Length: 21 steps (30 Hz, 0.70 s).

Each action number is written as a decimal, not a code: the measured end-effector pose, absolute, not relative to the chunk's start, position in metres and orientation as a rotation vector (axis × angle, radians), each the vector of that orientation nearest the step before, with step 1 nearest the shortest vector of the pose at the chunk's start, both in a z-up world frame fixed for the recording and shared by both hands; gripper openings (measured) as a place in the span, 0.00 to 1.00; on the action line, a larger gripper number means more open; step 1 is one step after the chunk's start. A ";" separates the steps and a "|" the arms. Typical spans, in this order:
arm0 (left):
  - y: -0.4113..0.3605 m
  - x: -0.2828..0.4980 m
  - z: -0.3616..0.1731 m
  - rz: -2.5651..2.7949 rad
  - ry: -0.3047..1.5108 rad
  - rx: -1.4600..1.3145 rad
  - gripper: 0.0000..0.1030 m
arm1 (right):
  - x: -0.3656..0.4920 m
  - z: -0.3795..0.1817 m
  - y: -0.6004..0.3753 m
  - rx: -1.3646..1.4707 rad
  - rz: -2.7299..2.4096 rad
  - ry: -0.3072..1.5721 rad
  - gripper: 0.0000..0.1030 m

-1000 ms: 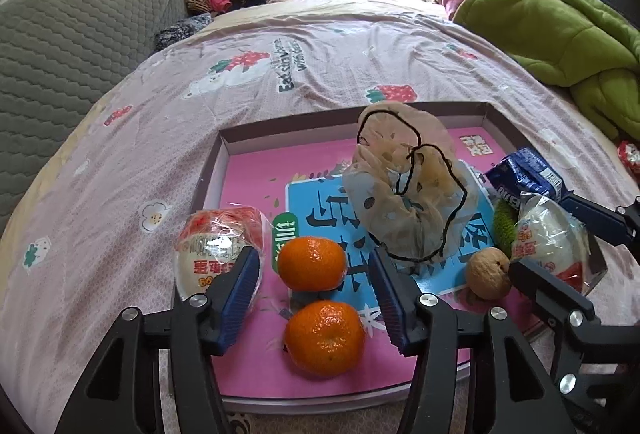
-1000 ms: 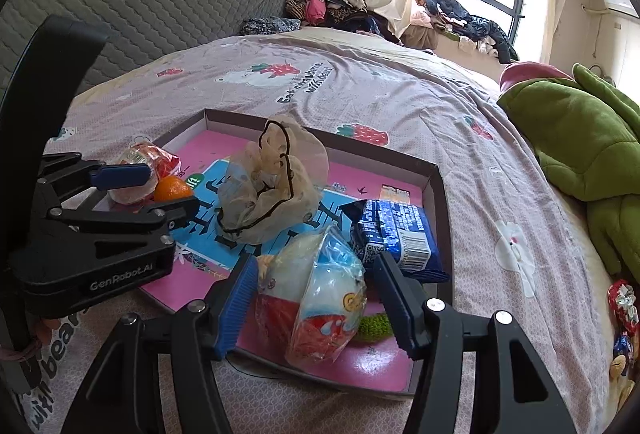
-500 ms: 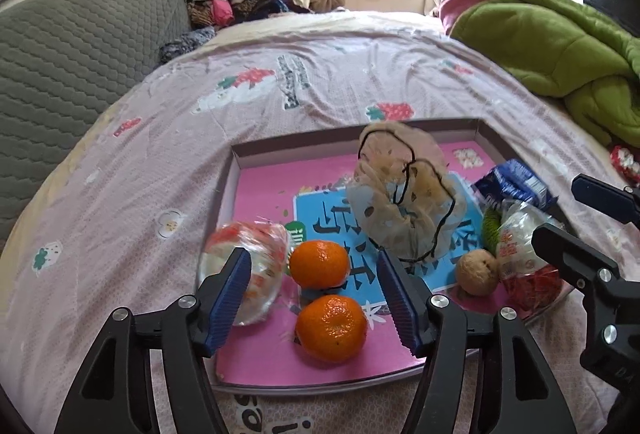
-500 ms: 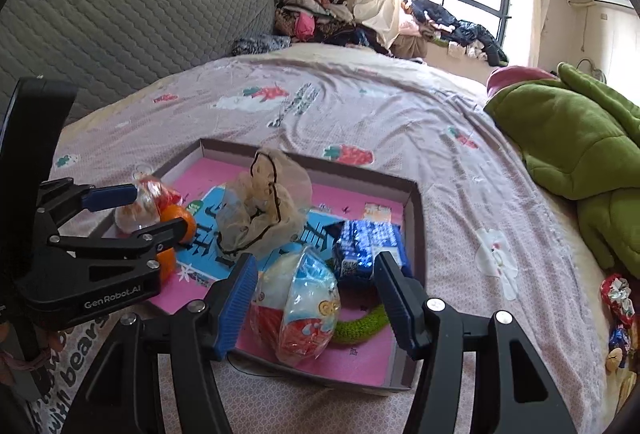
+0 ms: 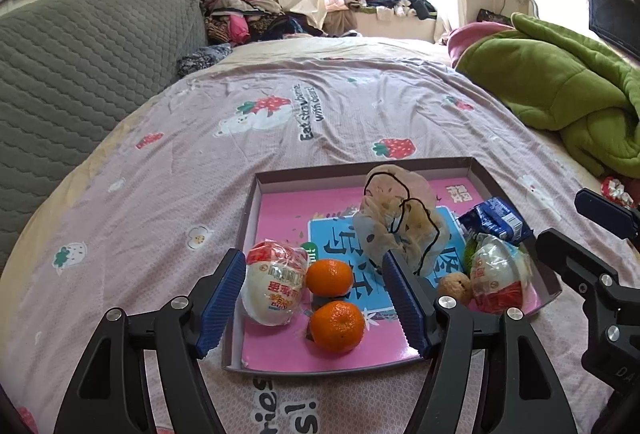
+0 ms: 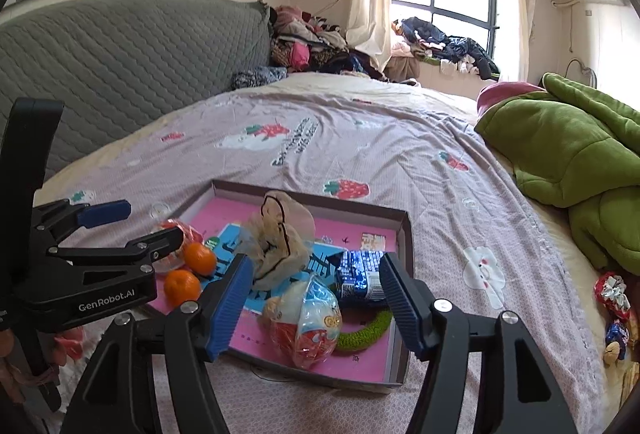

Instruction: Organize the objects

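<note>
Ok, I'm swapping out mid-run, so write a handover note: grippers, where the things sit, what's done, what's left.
Left gripper: jaws opening, nothing held, above the tray's near left.
Right gripper: jaws opening, nothing held, above the near right.
In the tray: two oranges, two wrapped snack eggs, gauze pouch, blue packet, walnut, green ring.
Done: these are in the tray.
Left: possibly the wrappers on the bed.

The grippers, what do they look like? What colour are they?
Both are black plastic claws. The left gripper and right gripper each have two fingers with ridged blue pads and silver screws at the joints. In the right wrist view, white letters on the left one's side read GenRobot.AI.
</note>
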<state>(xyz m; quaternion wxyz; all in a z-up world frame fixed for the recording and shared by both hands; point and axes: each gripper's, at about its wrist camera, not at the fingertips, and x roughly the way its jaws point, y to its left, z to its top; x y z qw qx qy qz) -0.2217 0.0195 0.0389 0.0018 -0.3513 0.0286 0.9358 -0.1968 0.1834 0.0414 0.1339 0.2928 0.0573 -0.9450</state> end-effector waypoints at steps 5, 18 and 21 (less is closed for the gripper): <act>0.019 -0.210 0.053 2.951 0.068 -1.070 0.71 | -0.191 0.052 0.187 0.815 -2.761 0.126 0.65; 0.026 -0.168 0.082 2.973 0.103 -1.007 0.71 | -0.166 0.073 0.199 0.756 -2.805 0.031 0.71; 0.023 -0.161 0.082 2.948 0.048 -1.016 0.71 | -0.157 0.077 0.202 0.740 -2.820 0.019 0.71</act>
